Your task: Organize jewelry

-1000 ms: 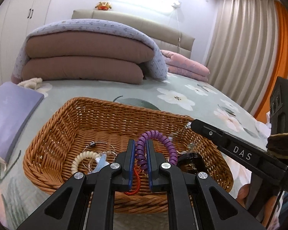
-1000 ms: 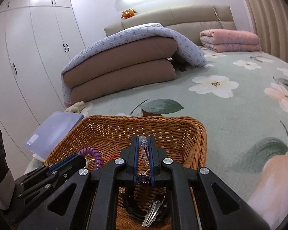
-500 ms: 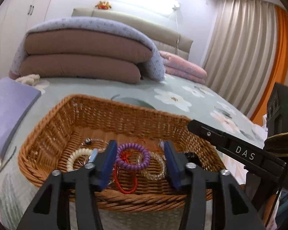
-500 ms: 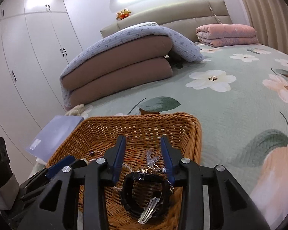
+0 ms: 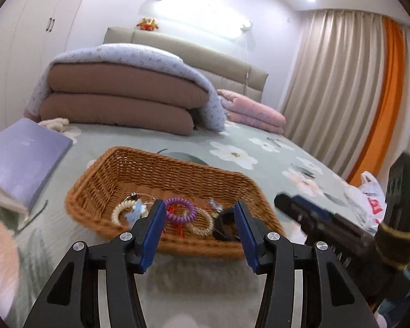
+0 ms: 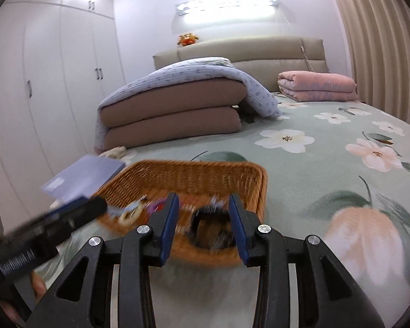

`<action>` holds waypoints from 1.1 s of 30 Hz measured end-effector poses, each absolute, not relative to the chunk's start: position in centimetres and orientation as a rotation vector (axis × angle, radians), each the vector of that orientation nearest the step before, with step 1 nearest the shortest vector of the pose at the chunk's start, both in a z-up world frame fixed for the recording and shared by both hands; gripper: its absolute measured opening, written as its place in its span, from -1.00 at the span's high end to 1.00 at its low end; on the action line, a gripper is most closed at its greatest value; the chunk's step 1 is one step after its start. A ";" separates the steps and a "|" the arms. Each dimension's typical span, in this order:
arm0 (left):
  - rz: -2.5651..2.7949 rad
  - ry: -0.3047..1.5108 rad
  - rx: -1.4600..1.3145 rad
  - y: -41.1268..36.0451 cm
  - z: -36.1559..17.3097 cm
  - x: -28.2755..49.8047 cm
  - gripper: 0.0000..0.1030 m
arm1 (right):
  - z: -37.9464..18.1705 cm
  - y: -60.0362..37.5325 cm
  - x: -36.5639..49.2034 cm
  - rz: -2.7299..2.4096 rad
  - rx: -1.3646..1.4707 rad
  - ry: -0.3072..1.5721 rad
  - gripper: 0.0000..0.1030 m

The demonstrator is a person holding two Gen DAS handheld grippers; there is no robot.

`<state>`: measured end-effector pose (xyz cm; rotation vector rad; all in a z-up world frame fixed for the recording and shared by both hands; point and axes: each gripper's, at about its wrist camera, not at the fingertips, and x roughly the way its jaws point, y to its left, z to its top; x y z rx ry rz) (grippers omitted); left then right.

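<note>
On the far left of the bed [image 5: 177, 142] lies a lavender book [image 5: 22, 155], just beside the wicker basket [image 5: 139, 164]. In the left wrist view the basket holds, from left to right: a cream bead bracelet [image 5: 120, 210] with a pale blue charm [image 5: 135, 211] on it and a thin wire hoop [image 5: 139, 195] behind; a purple coil tie [image 5: 181, 211] lying over a red cord [image 5: 179, 228]; a clear bead bracelet [image 5: 202, 222] touching the coil; a small clear trinket [image 5: 216, 205] near the back; and a black watch [image 5: 225, 225] at the right end. All of it rests on the basket floor, toward the near wall.

The left gripper [image 5: 201, 220] hangs in front of the basket's near rim with its blue-padded jaws spread wide and nothing between them. To its right the right gripper [image 5: 311, 216] shows as a blurred dark bar.

In the right wrist view the basket [image 6: 205, 172] is blurred; the cream bracelet [image 6: 129, 214] sits at the left, the watch [image 6: 210, 224] at the right. The right gripper [image 6: 203, 213] is also spread apart and empty, framing the watch from the near side. Behind the basket are folded brown quilts [image 6: 175, 109] and a pink blanket [image 6: 317, 86].
</note>
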<state>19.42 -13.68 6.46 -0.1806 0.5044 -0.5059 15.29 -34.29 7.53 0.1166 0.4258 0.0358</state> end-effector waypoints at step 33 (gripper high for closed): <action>-0.179 0.446 -0.025 -9.3 1.0 7.9 -0.43 | 2.9 -32.6 6.4 -0.073 0.074 0.458 -0.70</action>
